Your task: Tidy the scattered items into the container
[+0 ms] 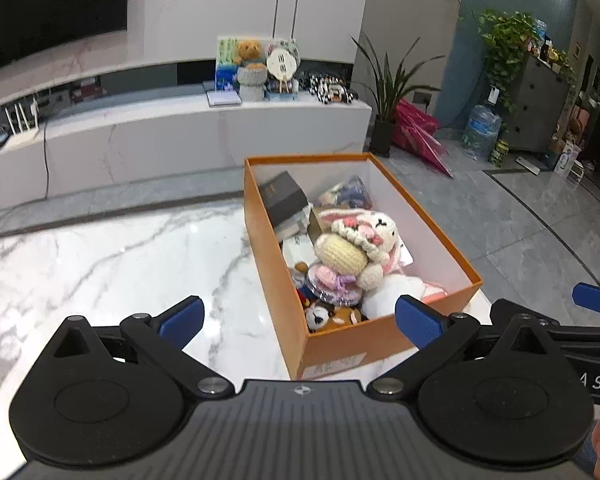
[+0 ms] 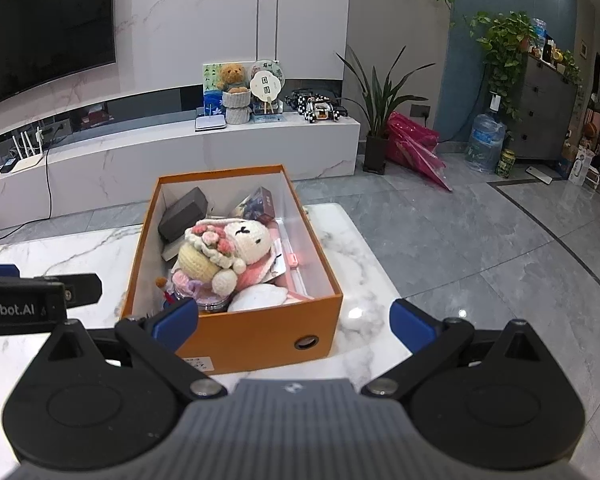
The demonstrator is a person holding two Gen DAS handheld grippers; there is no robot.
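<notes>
An orange box (image 1: pixel 342 346) (image 2: pixel 260 332) stands on the white marble table (image 1: pixel 112 264) (image 2: pixel 360 264). Inside lie a crocheted white bunny (image 1: pixel 360 242) (image 2: pixel 236 246), a dark grey case (image 1: pixel 284 196) (image 2: pixel 182 212), a printed packet (image 1: pixel 346 194) (image 2: pixel 258 202), small plush toys (image 1: pixel 332 314) and a white soft item (image 2: pixel 260 296). My left gripper (image 1: pixel 298 318) is open in front of the box's near end, nothing between its blue pads. My right gripper (image 2: pixel 294 322) is open too, just short of the box's near wall. Each gripper shows at the edge of the other's view.
A low white TV bench (image 2: pixel 204 148) with a teddy bear (image 2: pixel 233 77), a fan and toy cars stands behind the table. A potted plant (image 2: pixel 376 128), a pink bag (image 2: pixel 414 142) and a water jug (image 2: pixel 485 142) sit on the grey floor to the right.
</notes>
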